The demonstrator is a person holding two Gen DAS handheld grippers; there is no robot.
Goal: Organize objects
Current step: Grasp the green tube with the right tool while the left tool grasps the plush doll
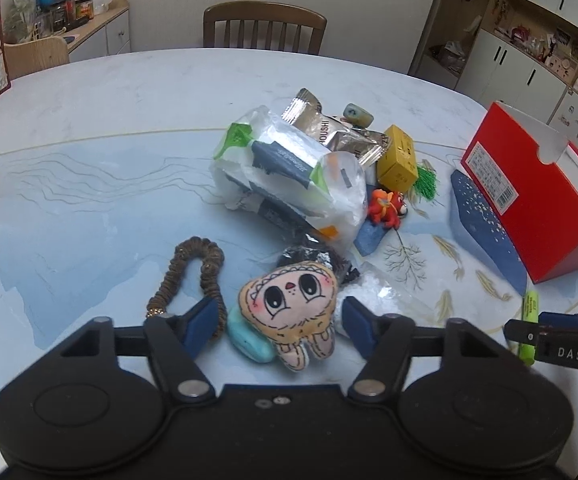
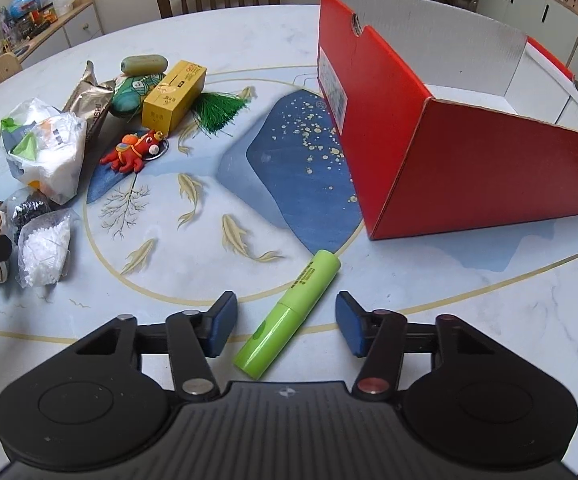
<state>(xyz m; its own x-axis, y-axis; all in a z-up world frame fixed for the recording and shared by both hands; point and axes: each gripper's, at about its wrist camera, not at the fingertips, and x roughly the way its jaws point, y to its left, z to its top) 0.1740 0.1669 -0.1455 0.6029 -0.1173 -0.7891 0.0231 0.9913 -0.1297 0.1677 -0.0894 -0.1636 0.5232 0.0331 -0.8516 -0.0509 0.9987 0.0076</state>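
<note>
Round table with fish print, red shoebox as landmark. Right gripper jaws apart, straddling green highlighter lying just in front of the box. Left gripper jaws apart around plush face keychain, well left of the box, brown scrunchie beside it.

Glossy table; seemingly cardboard box.

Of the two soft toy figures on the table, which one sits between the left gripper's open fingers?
The beige big-eyed plush doll, framed by the left gripper. The red crab-like toy lies farther off, beside the yellow box.
</note>
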